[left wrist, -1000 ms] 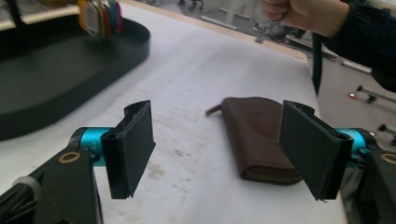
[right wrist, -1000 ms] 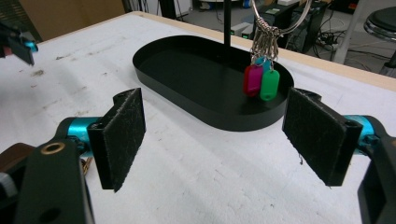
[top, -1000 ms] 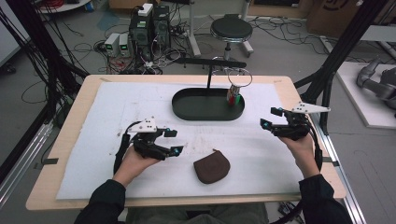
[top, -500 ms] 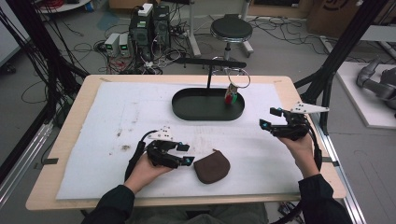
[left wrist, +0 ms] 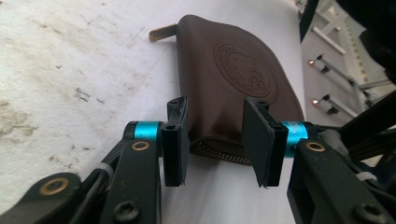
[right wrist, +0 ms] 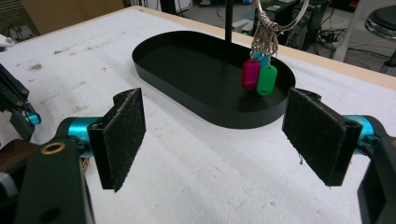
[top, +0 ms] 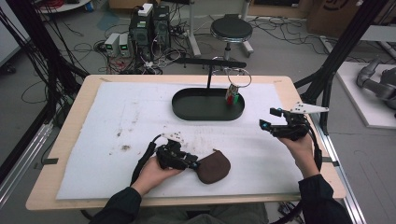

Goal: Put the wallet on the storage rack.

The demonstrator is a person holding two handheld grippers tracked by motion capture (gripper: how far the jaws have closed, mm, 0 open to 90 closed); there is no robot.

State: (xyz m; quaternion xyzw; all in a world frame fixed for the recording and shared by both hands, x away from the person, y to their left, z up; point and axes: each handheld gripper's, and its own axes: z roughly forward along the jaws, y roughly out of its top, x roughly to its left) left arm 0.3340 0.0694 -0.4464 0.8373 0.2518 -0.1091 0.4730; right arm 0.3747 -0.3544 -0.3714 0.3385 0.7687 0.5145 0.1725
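Note:
A brown leather pouch (top: 214, 167) with a stamped round emblem (left wrist: 240, 70) lies on the white mat near the table's front edge. My left gripper (top: 194, 164) comes at it from the left, low over the mat. Its jaws have just been closing, and in the left gripper view (left wrist: 217, 140) both pads touch the sides of the pouch's zipped end, where the leather creases a little. At the table's right, my right gripper (top: 268, 119) hangs open with nothing between its pads (right wrist: 123, 135).
A black oval tray (top: 187, 114) stands at the back middle, with a thin stand rising from it. A key ring with pink and green tags (right wrist: 259, 74) hangs over the tray's right end. The stained white mat (top: 116, 121) covers the tabletop.
My left gripper has moved right and down to the pouch, and its jaws have narrowed around the pouch's end. The right gripper has kept still.

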